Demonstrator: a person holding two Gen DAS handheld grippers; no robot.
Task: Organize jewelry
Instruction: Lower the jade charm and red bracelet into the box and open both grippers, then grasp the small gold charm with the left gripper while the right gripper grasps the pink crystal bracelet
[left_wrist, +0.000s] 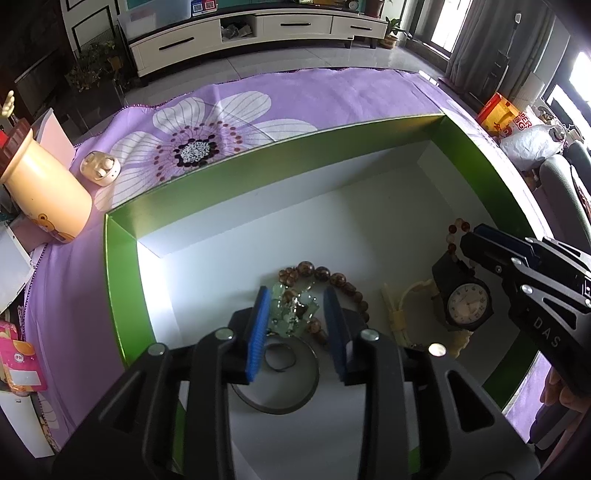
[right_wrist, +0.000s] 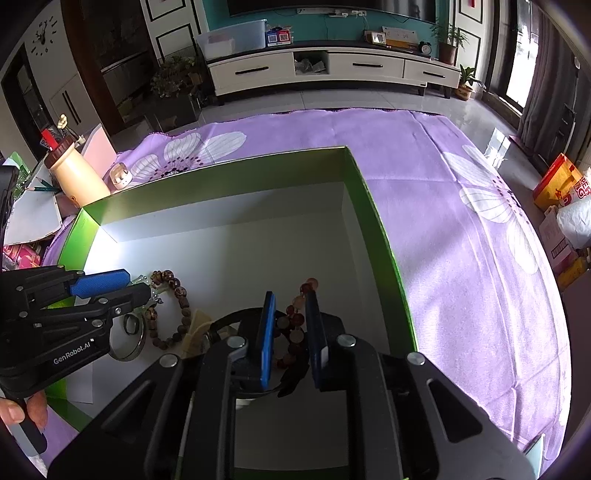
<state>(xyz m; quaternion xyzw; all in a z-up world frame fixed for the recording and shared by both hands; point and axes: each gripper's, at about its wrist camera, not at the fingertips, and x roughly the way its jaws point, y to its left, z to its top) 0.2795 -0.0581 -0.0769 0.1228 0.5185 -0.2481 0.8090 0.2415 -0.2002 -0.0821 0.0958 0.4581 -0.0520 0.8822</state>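
A green box (left_wrist: 229, 173) with a white floor holds the jewelry. My left gripper (left_wrist: 297, 295) is open, its fingers either side of a pale green jade bracelet (left_wrist: 293, 308) lying on a brown bead bracelet (left_wrist: 332, 277). A metal bangle (left_wrist: 295, 398) and a small black ring (left_wrist: 280, 360) lie below it. My right gripper (right_wrist: 291, 299) is open around a red and amber bead bracelet (right_wrist: 295, 321), above a black watch (left_wrist: 467, 302). A cream bracelet (left_wrist: 410, 295) lies beside the watch. The right gripper also shows in the left wrist view (left_wrist: 469, 240).
The box sits on a purple flowered cloth (right_wrist: 443, 221). A cream bear-print jar (left_wrist: 48, 192) and a small earbud case (left_wrist: 100, 168) stand left of the box. Papers and packets lie at the left edge. Bags (right_wrist: 557, 192) stand on the floor at right.
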